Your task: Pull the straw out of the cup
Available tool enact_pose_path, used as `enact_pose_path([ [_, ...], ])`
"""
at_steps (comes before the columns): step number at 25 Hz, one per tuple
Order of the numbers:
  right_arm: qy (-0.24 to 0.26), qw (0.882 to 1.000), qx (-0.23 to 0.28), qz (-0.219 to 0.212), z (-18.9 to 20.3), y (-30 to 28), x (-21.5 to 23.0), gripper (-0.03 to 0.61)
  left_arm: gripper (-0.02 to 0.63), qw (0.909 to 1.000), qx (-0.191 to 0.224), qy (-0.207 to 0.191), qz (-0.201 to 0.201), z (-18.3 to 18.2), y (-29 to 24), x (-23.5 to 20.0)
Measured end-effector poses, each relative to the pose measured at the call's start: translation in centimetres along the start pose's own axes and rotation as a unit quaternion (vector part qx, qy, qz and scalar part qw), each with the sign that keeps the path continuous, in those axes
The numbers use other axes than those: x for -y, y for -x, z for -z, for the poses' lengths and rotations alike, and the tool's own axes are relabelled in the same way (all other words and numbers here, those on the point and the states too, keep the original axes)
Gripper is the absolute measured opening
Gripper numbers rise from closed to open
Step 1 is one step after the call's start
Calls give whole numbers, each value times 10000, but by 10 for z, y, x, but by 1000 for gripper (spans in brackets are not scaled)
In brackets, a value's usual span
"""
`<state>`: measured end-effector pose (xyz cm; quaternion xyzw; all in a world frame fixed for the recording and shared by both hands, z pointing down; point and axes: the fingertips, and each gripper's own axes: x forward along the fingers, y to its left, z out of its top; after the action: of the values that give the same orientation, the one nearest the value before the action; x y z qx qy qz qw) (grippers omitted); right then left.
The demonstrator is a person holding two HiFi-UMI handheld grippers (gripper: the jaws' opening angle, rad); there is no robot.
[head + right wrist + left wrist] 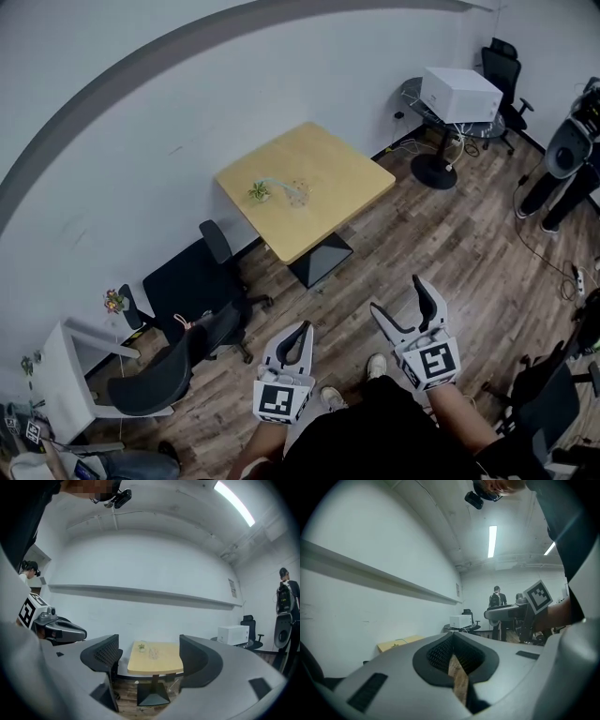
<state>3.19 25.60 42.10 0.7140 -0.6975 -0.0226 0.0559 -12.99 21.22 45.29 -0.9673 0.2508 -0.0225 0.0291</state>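
A clear cup stands on the square wooden table far ahead, with a pale straw leaning out of it to the left, toward a small potted plant. The right gripper view shows the cup small and distant between the jaws. Both grippers are held level near the person's body, well short of the table. My left gripper is shut, tips together, with nothing in it. My right gripper is open and holds nothing.
Black office chairs stand left of the path to the table. A white box rests on a round side table at the back right. A white shelf is at the far left. A person stands in the distance.
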Motion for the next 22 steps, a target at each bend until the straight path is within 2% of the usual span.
enact_pose_path([
  [4, -111, 9999, 22, -52, 8, -20, 9, 481, 20, 9998, -131, -92, -105, 14, -13, -16],
  [19, -36, 9987, 21, -514, 13, -140, 83, 592, 20, 9981, -174, -91, -585, -1, -125, -67],
  [22, -13, 9981, 27, -619, 13, -161, 99, 597, 20, 9973, -182, -121, -702, -5, -149, -73],
])
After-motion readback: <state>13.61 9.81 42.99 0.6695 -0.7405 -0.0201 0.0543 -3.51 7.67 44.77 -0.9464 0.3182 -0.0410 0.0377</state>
